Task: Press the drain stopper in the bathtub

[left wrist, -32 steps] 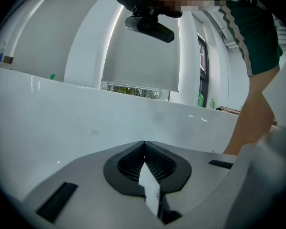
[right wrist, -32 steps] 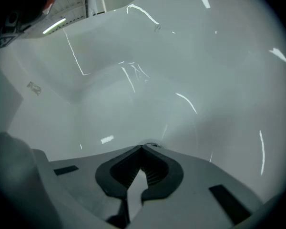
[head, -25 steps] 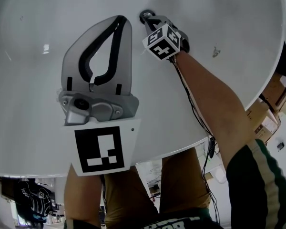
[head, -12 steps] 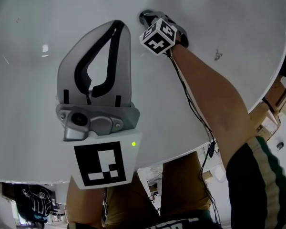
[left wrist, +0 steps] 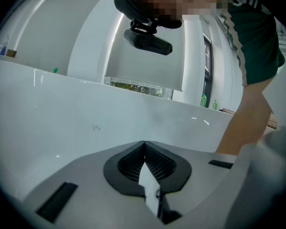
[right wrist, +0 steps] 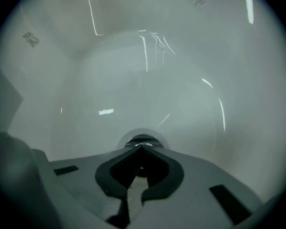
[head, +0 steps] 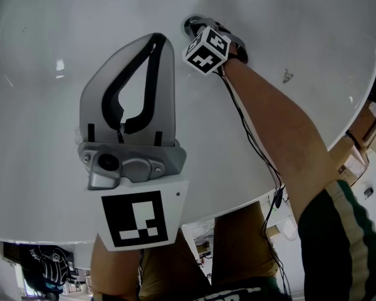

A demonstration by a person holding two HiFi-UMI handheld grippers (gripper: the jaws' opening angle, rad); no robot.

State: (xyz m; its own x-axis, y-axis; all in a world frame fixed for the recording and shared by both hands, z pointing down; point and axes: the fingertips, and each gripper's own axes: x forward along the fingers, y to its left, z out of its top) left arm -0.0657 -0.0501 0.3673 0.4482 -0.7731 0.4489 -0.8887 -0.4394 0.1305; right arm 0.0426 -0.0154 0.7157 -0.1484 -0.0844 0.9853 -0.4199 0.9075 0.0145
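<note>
The white bathtub [head: 313,24] fills the head view. Its round chrome drain stopper [head: 187,23] lies at the top centre. My right gripper [head: 195,26], with its marker cube just behind, reaches down to the stopper with jaws shut. In the right gripper view the closed tips [right wrist: 142,147] sit at the near edge of the stopper [right wrist: 142,140]; I cannot tell if they touch it. My left gripper [head: 157,39] hovers over the tub to the left, shut and empty, and its own view shows the jaws [left wrist: 144,142] closed against the tub wall [left wrist: 86,123].
A black cable [head: 258,149] runs along the right forearm. A small dark mark [head: 287,75] sits on the tub surface right of the arm. Cardboard boxes [head: 357,137] stand beyond the tub rim at right. The person's legs [head: 232,243] are below the near rim.
The right gripper's marker cube has shifted slightly up and left toward the stopper and turned. The left gripper has drifted a little lower in view.
</note>
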